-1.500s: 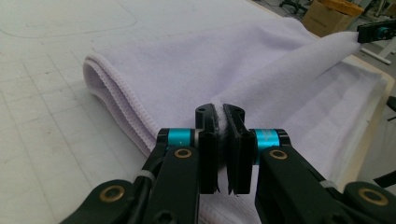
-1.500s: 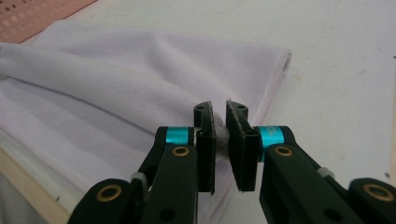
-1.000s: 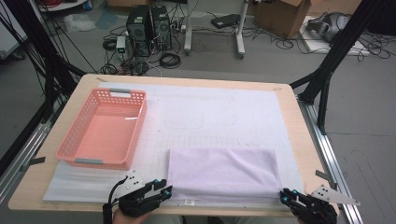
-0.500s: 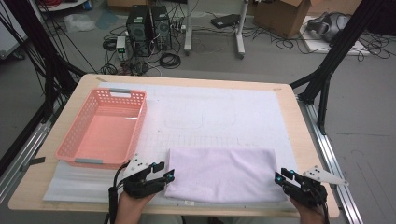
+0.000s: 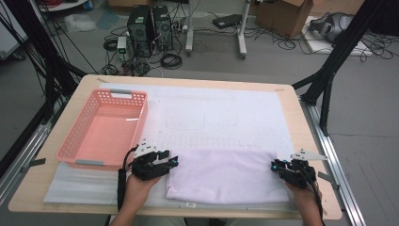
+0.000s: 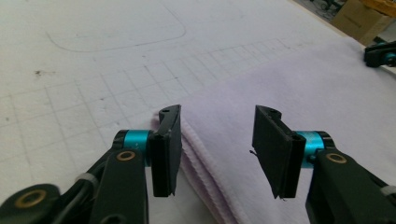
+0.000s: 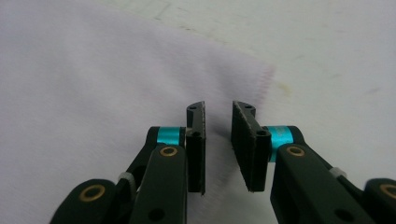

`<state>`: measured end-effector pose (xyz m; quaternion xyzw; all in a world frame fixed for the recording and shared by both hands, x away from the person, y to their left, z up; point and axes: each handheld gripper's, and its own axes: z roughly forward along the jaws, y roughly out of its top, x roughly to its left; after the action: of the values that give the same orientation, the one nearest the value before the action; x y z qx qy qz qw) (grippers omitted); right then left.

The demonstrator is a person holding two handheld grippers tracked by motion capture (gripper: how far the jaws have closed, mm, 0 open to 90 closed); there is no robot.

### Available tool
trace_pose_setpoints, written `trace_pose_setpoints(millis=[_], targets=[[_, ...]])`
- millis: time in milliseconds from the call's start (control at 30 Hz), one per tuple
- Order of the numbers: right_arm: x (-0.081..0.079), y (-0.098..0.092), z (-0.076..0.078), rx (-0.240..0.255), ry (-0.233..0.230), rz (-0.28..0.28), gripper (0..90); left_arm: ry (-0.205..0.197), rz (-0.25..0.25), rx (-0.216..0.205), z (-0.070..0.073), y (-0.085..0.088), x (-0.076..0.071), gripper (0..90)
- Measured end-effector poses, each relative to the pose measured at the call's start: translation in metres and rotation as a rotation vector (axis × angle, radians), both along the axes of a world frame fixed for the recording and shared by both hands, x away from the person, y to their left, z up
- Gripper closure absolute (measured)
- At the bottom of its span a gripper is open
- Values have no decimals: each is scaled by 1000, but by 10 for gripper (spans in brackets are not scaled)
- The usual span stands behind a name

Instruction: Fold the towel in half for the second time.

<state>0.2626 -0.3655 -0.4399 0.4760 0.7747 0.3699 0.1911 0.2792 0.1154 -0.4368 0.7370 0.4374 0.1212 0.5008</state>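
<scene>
Both our grippers have slid inward to the folded lilac towel [image 5: 226, 175] at the mat's [image 5: 221, 113] near edge, left gripper [image 5: 172, 162] gaping, right gripper [image 5: 274, 165] just narrowing, nothing gripped yet, handling all ahead.

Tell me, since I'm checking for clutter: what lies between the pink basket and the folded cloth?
Only bare white mat separates the pink basket from the folded cloth in the high view; the left claw hovers at the cloth's near-left corner.
</scene>
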Motion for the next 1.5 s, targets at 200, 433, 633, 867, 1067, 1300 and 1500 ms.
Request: trace_pose_setpoints(millis=[200, 433, 633, 867, 1067, 1300, 1500], targets=[[7, -17, 6, 135, -61, -13, 593, 25, 22, 34, -7, -4, 19, 417], [27, 0, 0, 86, -44, 3, 493, 19, 63, 60, -12, -2, 29, 394], [41, 7, -2, 54, -41, -2, 338, 93, 74, 58, -16, -3, 39, 372], [49, 11, -11, 44, 19, 7, 287, 72, 32, 138, -14, -12, 46, 382], [48, 12, -11, 46, 10, 31, 463, 61, -29, 129, -15, -16, 45, 675], [46, 12, -11, 108, 32, 84, 743, 102, -16, 63, -15, -13, 47, 809], [46, 3, -10, 165, 16, 47, 755, 92, 49, -15, -14, -9, 54, 819]])
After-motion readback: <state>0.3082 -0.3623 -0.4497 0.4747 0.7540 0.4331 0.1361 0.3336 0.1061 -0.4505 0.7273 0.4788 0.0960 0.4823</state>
